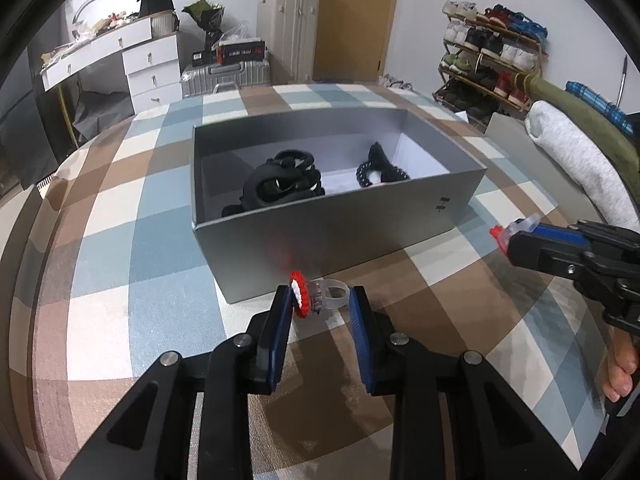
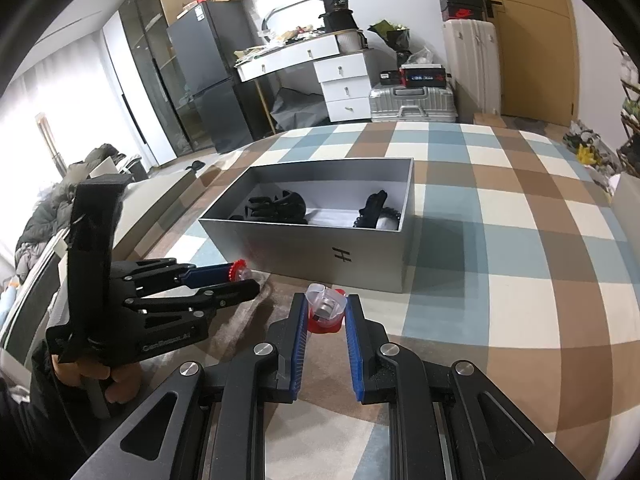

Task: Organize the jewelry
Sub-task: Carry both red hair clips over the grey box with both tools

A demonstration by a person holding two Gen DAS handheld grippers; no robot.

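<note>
The left tongs (image 1: 320, 300) were closed on a clear plastic ring with a red-and-white top (image 1: 316, 296), pinched across its length so the band pointed sideways, and held just short of the near wall of the open grey box (image 1: 320, 240), apparently ready to be lifted over the rim. The right tongs (image 2: 326, 310) gripped a second clear ring with a red top (image 2: 326, 310) in the same way, beside the box on the checked bed cover (image 2: 500, 260). The box already held black hair accessories (image 1: 284, 180), suggesting it served as the collecting container.
</note>
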